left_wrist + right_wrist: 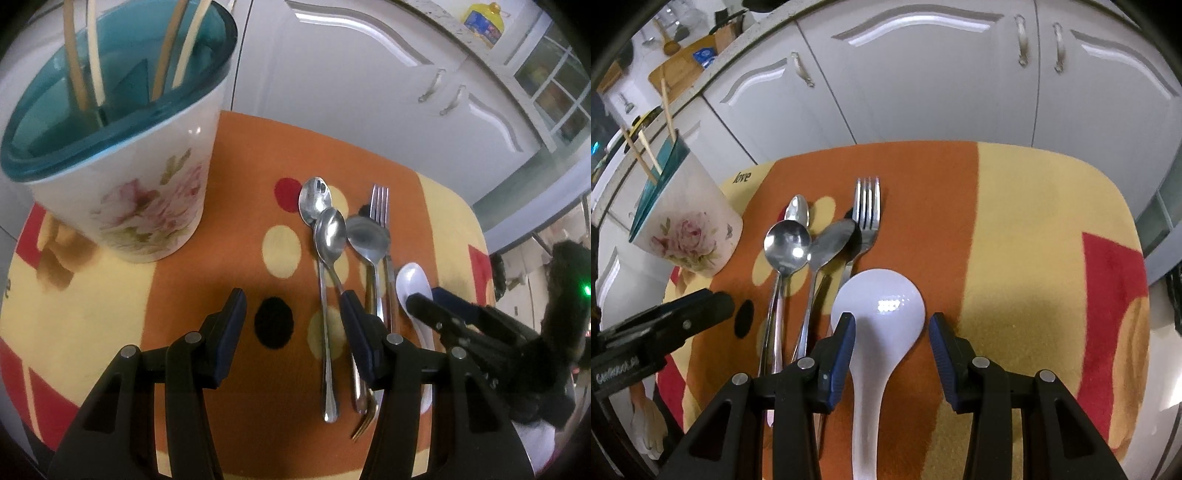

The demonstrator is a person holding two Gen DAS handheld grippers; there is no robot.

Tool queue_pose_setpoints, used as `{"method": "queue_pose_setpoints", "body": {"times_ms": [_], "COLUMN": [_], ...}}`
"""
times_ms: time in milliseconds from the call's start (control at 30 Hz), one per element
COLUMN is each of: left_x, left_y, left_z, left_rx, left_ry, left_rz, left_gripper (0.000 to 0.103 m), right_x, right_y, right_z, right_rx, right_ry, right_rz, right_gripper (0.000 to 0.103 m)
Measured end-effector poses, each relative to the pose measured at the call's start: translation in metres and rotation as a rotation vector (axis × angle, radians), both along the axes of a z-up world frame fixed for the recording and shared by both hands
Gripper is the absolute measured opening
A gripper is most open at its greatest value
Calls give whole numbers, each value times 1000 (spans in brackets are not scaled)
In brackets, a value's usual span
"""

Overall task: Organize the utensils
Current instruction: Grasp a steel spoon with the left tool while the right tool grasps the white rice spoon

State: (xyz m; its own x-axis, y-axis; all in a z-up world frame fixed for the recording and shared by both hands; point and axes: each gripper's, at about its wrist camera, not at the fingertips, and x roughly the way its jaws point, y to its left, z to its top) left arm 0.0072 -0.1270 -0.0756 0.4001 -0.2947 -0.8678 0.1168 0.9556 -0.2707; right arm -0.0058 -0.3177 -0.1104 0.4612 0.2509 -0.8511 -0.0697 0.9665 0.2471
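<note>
Far left on the bench [1034, 221], which has an orange and yellow cloth over it, stands the holder [147, 192], a flowery cup with a teal insert and a few chopsticks [94, 55] already poking out. The left gripper [291, 314] hangs over the cloth just right of it, jaws wide with nothing between them, only a black dot on the fabric. Next come the steel spoons [786, 243], three of them bunched with bowls overlapping, then the fork [868, 210] tucked in against them. Those look stiff, thin and slick, and lying flat they'd be fiddly; I'd pinch one across the handle where it sits clear of its neighbours, otherwise you drag the whole bunch. Rightmost is the white spoon [879, 310], a big glossy one, plastic or ceramic, I can't tell which. The right gripper [892, 325] sits over it with jaws partly spread either side of the neck, and the pads don't seem to be touching it, so nothing is held. That neck, where bowl meets handle, looks like the place to take it: narrow enough to fit, and the weight sits forward. It's shiny, so expect it to swivel in the pads once it's lifted.
</note>
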Motion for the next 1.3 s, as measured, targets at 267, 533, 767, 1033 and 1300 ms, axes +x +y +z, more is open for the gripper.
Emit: {"method": "queue_pose_setpoints", "body": {"times_ms": [267, 533, 767, 1033, 1300], "left_x": [15, 30, 38, 37, 22], "left_y": [-11, -18, -22, -25, -10], "left_z": [-8, -17, -22, -22, -19], "left_rx": [0, -22, -33, -51, -85], "left_ry": [-7, -27, -51, -70, -19], "left_rz": [53, 114, 141, 81, 20], "left_gripper": [52, 52, 36, 7, 5], "right_x": [-6, -22, -22, -13, -27], "right_y": [-9, -26, -33, -36, -22], "right_z": [-3, 3, 2, -4, -11], "right_rx": [52, 114, 141, 139, 146], "right_ry": [-16, -15, 11, -1, 3], "right_rz": [9, -7, -2, 23, 70], "right_gripper": [10, 6, 11, 35, 7]}}
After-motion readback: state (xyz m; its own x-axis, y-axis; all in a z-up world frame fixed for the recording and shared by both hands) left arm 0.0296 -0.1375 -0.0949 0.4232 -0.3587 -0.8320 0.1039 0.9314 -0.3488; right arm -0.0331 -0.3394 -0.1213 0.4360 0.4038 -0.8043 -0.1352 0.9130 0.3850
